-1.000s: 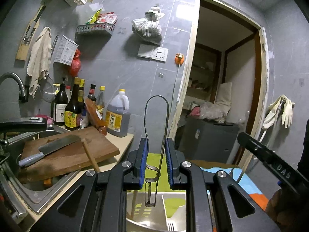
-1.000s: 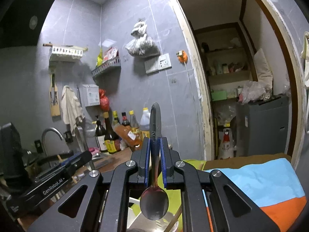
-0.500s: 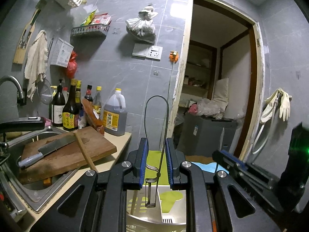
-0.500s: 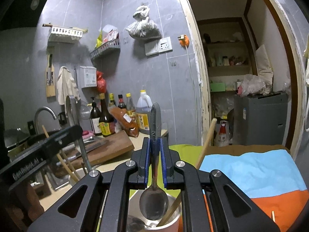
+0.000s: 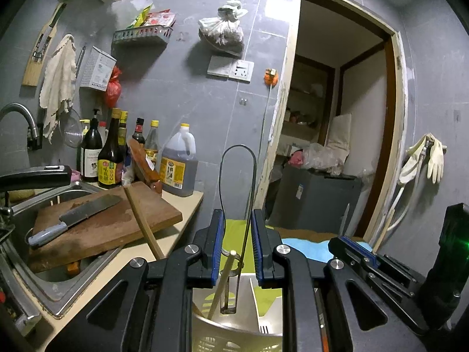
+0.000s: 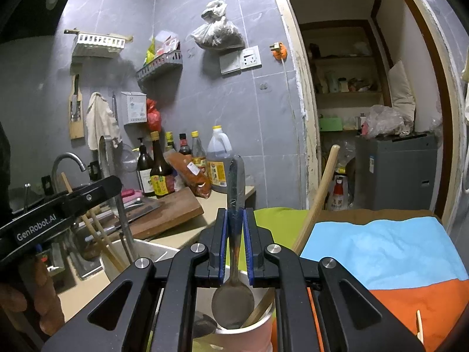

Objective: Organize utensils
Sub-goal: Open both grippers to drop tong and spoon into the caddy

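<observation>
Both hands are in the middle of putting utensils away into holders. The right gripper (image 6: 234, 243) has its jaws clenched on the handle of a metal spoon (image 6: 233, 305), bowl downward, hanging just over the mouth of a pink cup (image 6: 243, 337) that already holds a wooden-handled utensil (image 6: 318, 196) leaning out to the right. The spoon's bowl appears to sit at or just inside the rim; whether it touches the bottom cannot be told. The left gripper (image 5: 236, 246) grips a thin wire-loop tool (image 5: 237, 182), its lower end dipping into a cream slotted utensil basket (image 5: 234, 337), where a chopstick (image 5: 224, 281) and the tines of a fork (image 5: 263, 329) also stand. The basket is divided, and the wire tool hangs in the left compartment. The step in hand looks like the final lowering and release for both items. Next, I judge, the right hand needs to ease the spoon a little deeper, clear of the leaning wooden handle, then part its jaws; the left should release once the wire tool rests on the basket floor, so it does not tip sideways against the chopstick.
</observation>
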Action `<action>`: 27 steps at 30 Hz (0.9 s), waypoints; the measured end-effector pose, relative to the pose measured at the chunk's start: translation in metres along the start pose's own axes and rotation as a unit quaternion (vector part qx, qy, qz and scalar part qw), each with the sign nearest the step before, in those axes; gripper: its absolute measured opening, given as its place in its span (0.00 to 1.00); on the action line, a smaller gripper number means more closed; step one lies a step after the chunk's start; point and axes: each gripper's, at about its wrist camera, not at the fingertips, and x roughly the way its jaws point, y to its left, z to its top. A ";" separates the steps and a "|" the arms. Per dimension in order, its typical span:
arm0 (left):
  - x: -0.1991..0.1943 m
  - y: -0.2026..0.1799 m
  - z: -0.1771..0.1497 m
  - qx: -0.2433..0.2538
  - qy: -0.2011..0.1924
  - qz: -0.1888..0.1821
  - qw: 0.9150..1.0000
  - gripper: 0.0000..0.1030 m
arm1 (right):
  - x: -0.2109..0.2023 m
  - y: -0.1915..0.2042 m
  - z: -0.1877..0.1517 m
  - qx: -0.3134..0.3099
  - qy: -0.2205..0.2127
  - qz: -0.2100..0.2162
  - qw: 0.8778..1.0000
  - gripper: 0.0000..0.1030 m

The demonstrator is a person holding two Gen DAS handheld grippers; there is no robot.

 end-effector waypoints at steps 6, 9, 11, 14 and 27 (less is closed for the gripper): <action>0.005 0.001 -0.010 -0.001 0.030 0.001 1.000 0.15 | 0.001 0.001 -0.004 -0.007 0.013 0.003 1.000 0.09; 0.003 0.004 -0.012 -0.010 0.039 -0.012 0.999 0.18 | -0.001 0.002 -0.005 -0.014 0.017 0.005 1.000 0.12; -0.002 0.005 -0.011 -0.018 0.032 -0.023 0.999 0.26 | -0.005 0.003 -0.004 -0.021 0.012 0.008 1.000 0.22; -0.013 0.005 -0.006 -0.027 0.012 -0.033 0.999 0.31 | -0.015 0.004 0.001 -0.033 -0.003 0.017 0.999 0.24; -0.046 -0.032 0.019 -0.016 -0.032 -0.044 0.998 0.74 | -0.098 -0.014 0.034 -0.059 -0.093 -0.031 0.993 0.81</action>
